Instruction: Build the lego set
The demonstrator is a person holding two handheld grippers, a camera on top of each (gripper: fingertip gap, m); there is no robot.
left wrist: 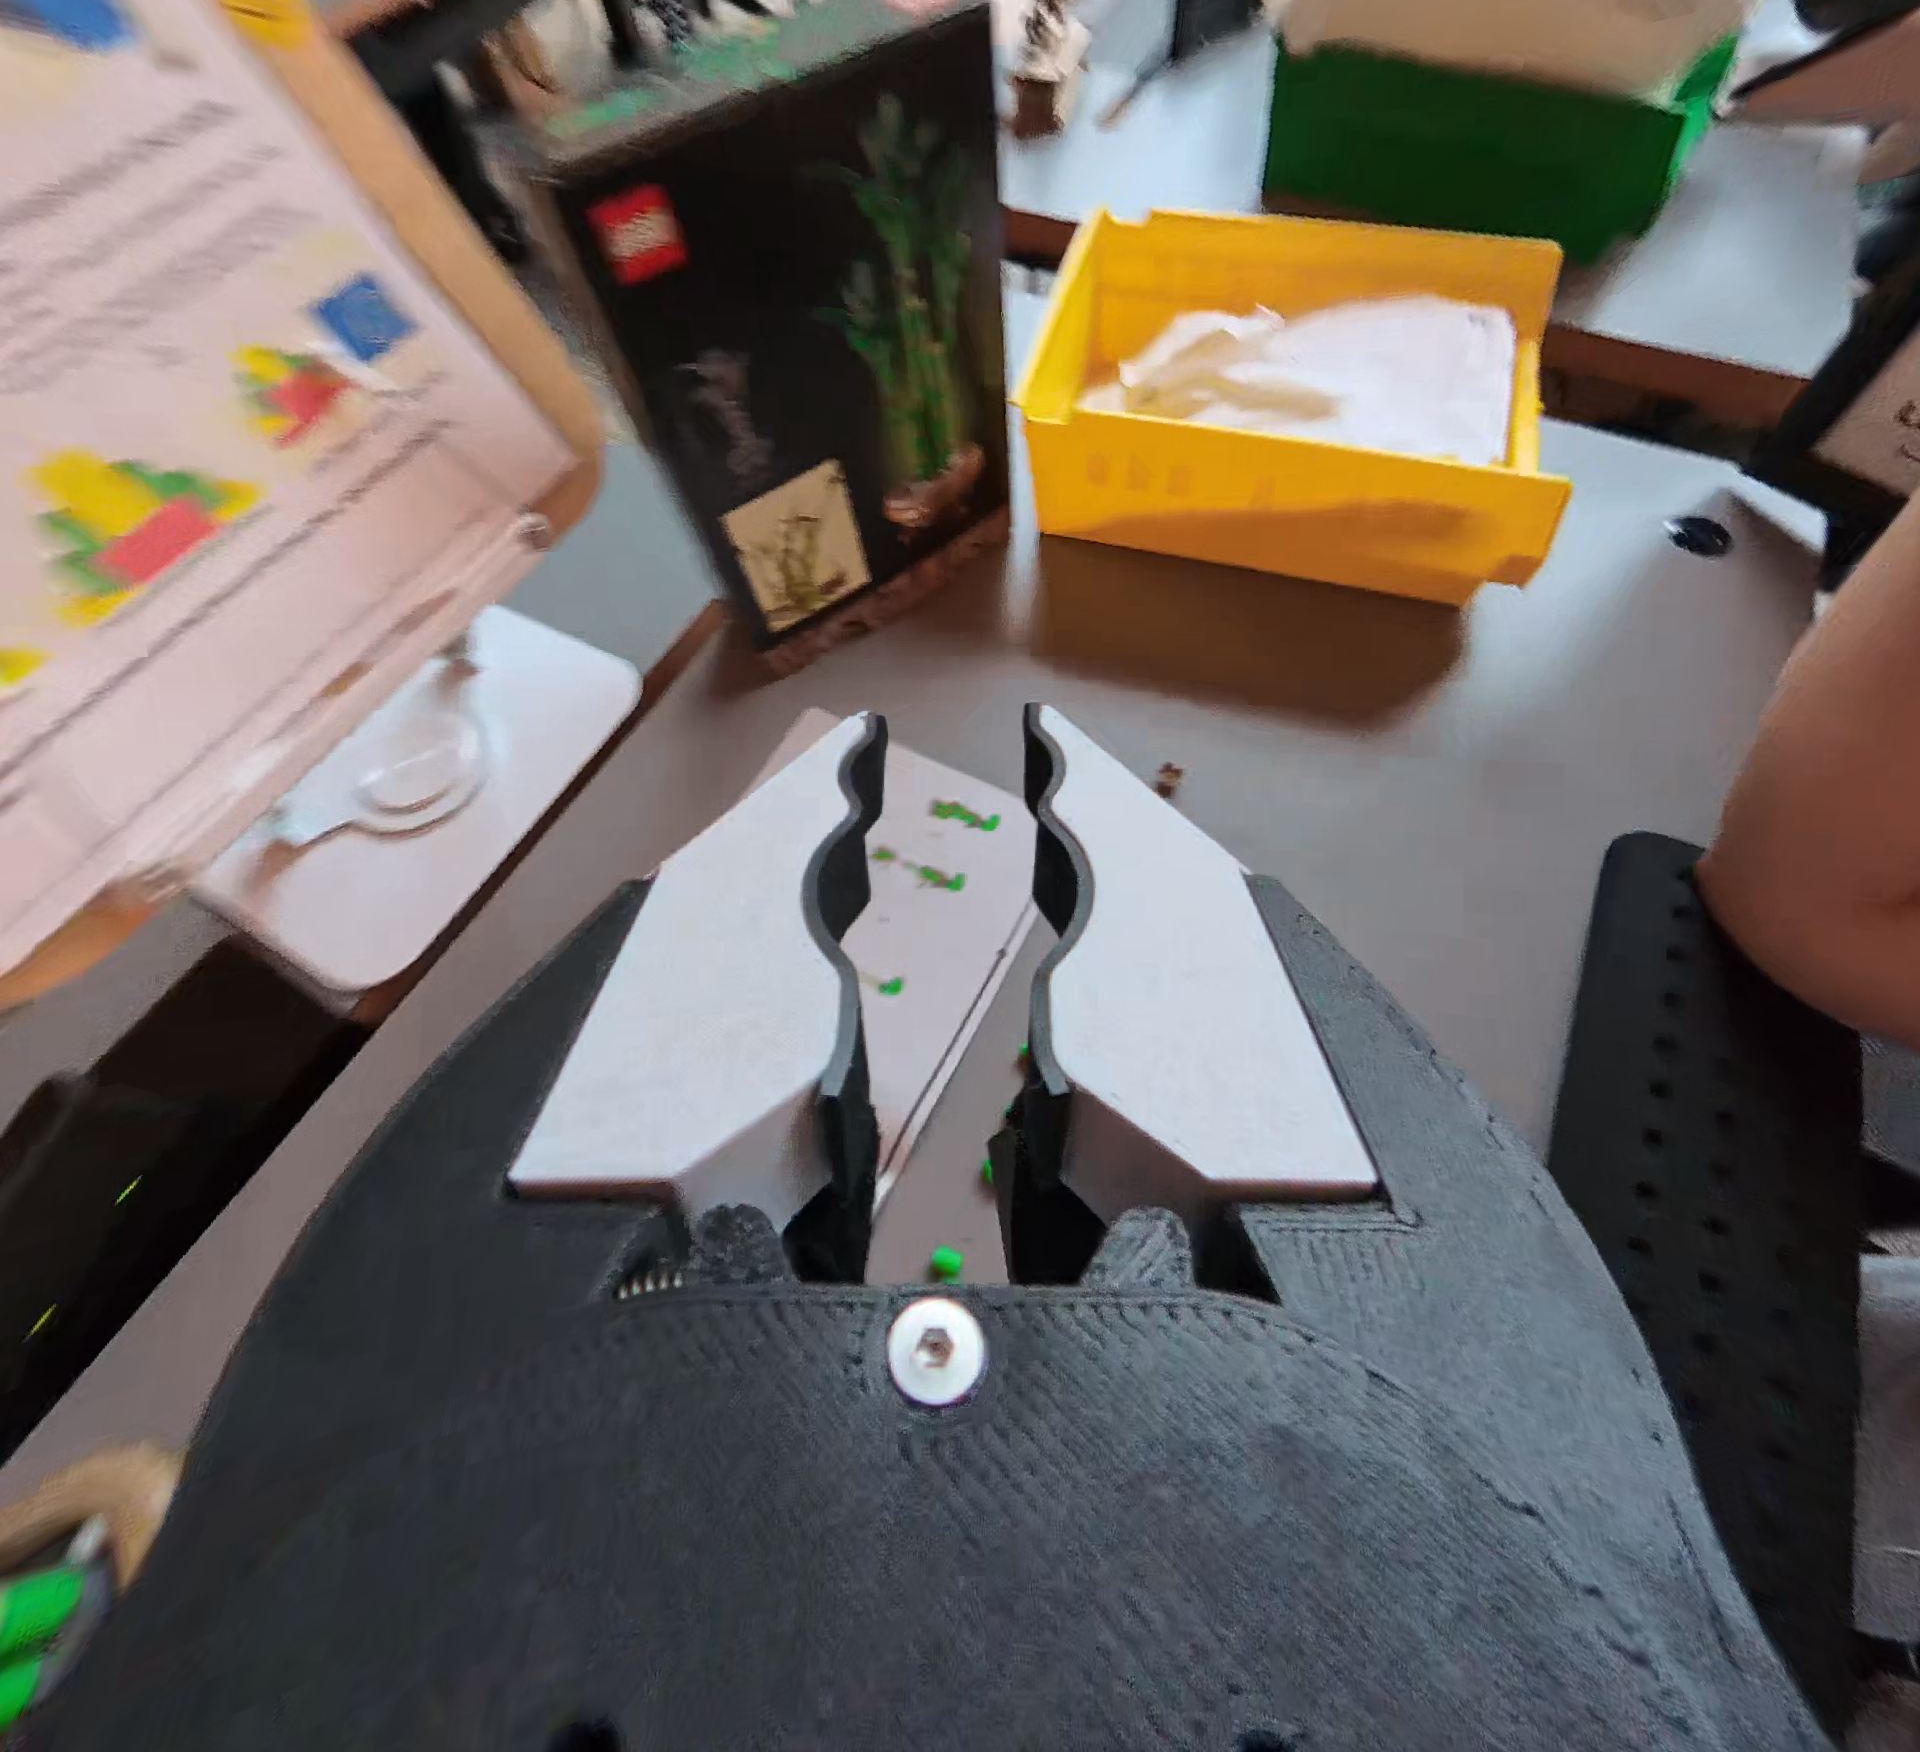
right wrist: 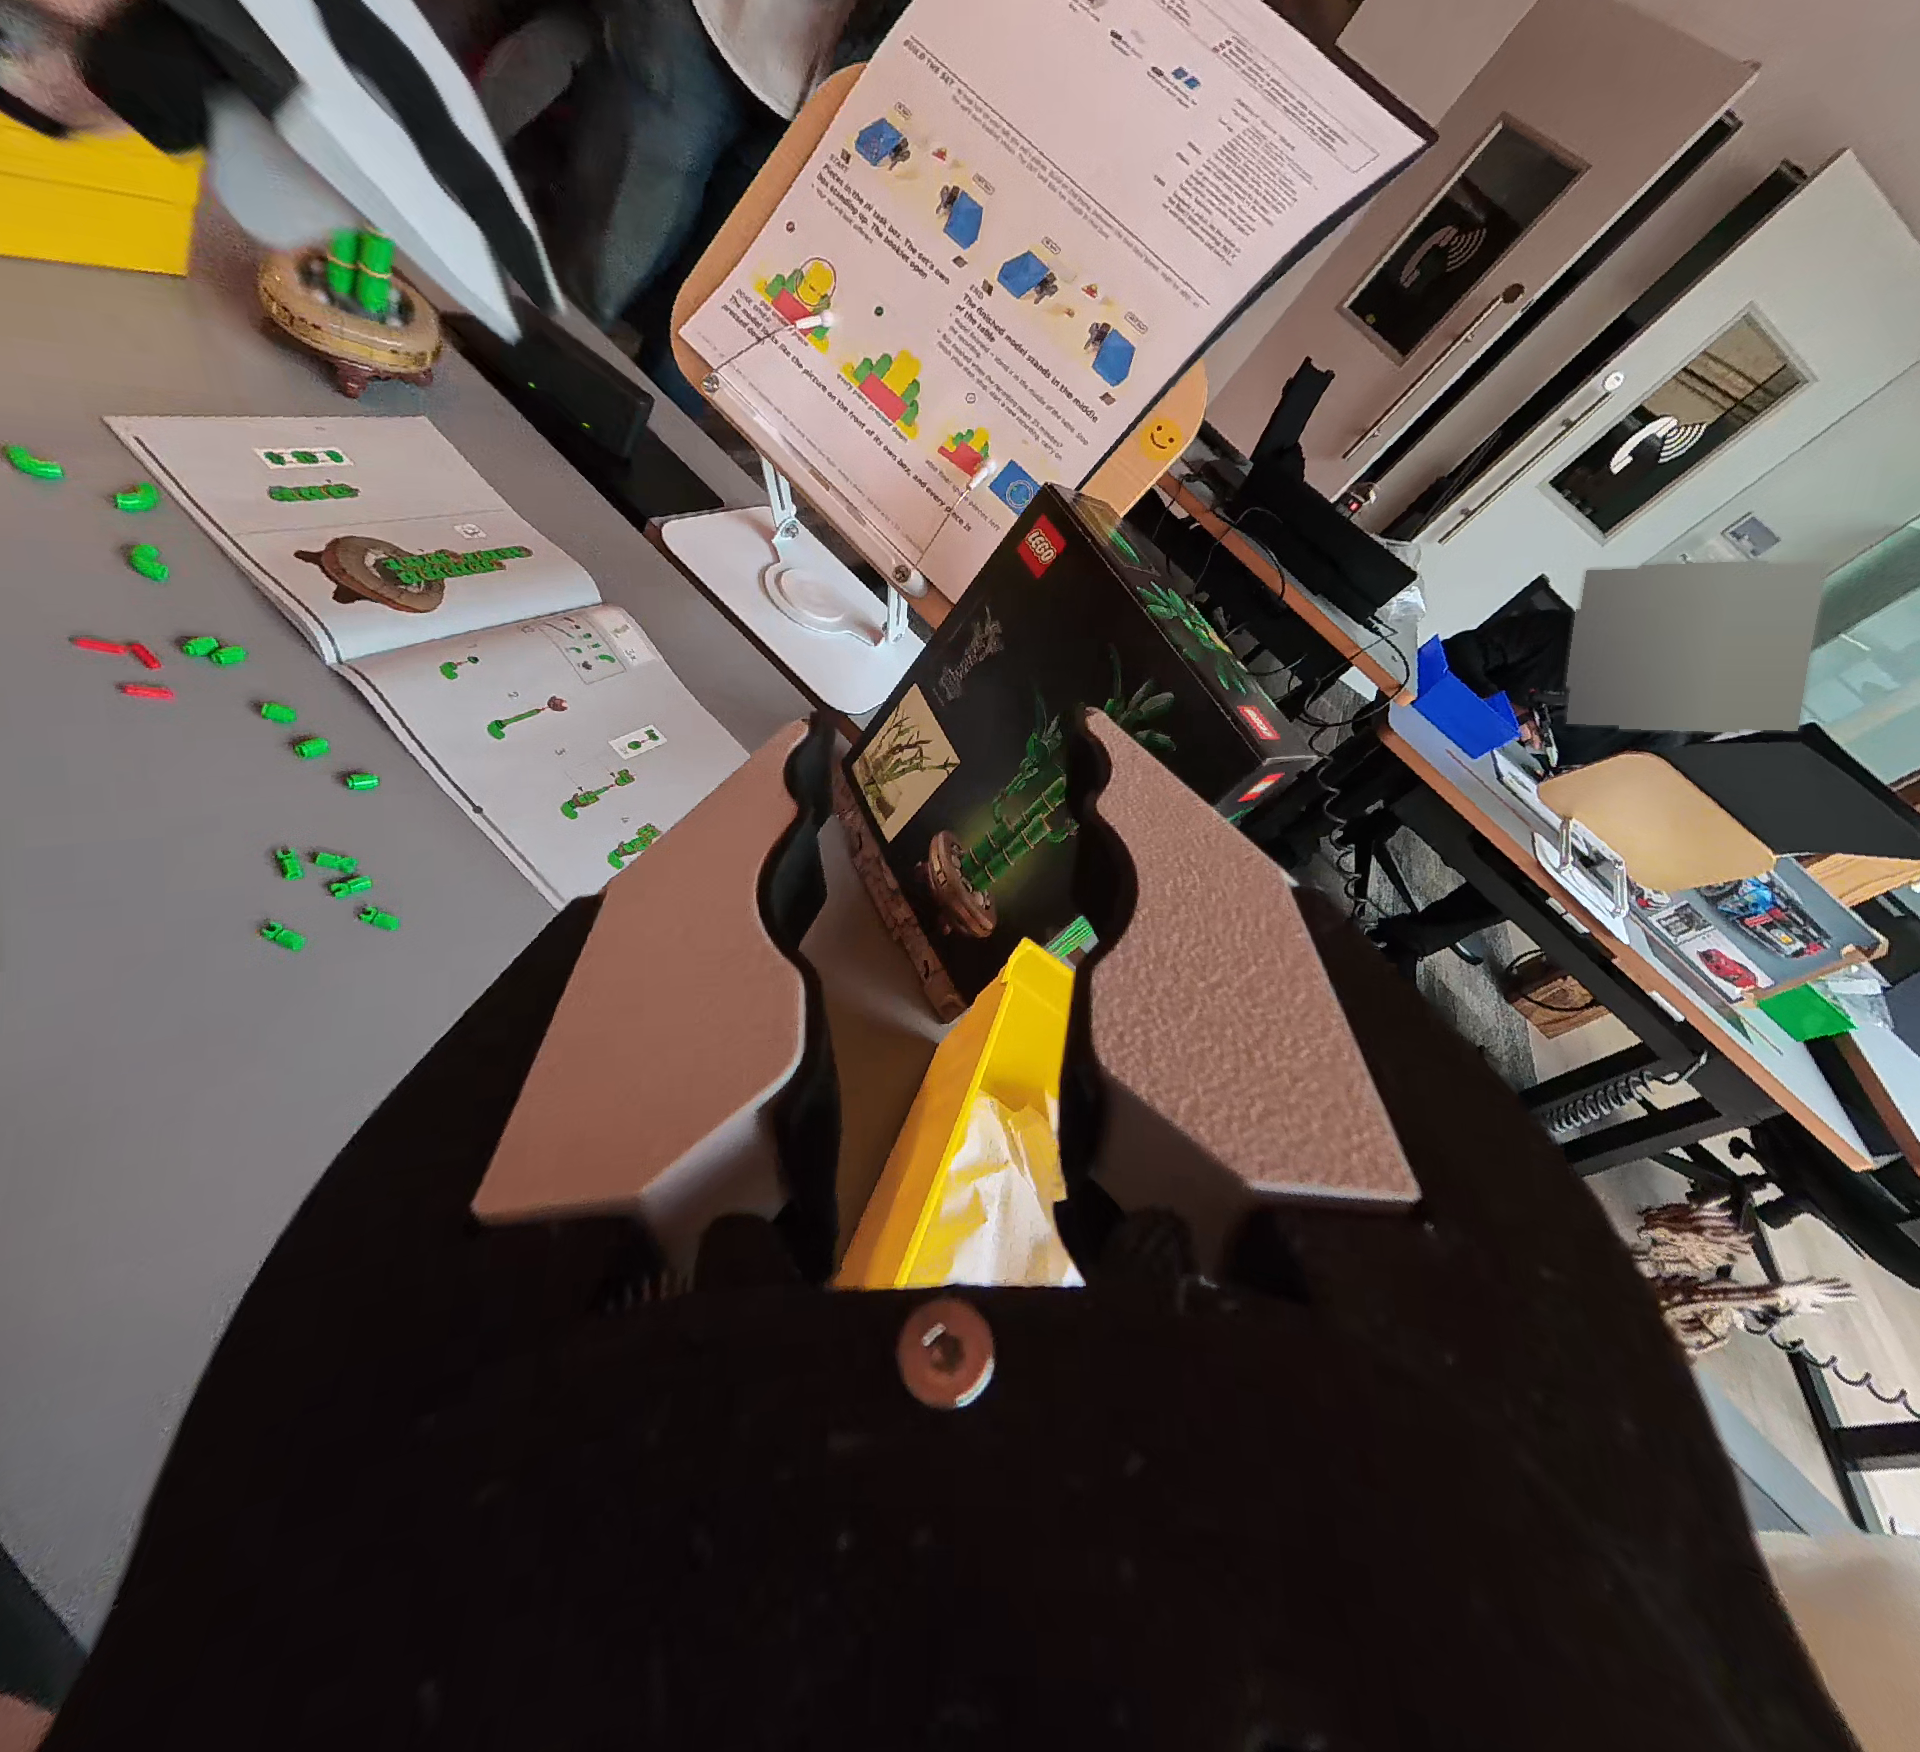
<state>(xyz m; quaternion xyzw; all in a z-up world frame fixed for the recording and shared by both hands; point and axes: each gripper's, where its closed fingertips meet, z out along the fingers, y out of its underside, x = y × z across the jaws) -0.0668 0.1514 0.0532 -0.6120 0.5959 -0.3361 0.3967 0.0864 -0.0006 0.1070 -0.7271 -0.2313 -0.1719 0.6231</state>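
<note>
Holding both tools above the grey tabletop [right wrist: 208,1027], we carry nothing in either one. The left gripper [left wrist: 954,746] has its grey fingers [left wrist: 717,996] parted, with the open white instruction booklet [left wrist: 935,954] visible through the gap below them. The right gripper [right wrist: 951,757] is likewise spread and empty; between its fingers we see the yellow plastic bin [right wrist: 987,1079] holding crumpled white paper, and beyond the tips the black lego box [right wrist: 1039,715] printed with a bamboo plant.

The partly built model, a round tan base with short green stalks [right wrist: 353,300], stands well to the left of the right fingers, directly under the left tool as it appears in the right wrist view. Small loose green pieces [right wrist: 312,746] and a few red pins [right wrist: 140,658] lie scattered left of those fingers, beside the booklet.

Hazards, in our judgement:
- The pieces are small and round; a closing grip set off-centre could flick one off the table.
- The left wrist view is blurred by motion, so fast descent risks striking the model.
- The pieces lie close together; wide fingers may disturb neighbours.
</note>
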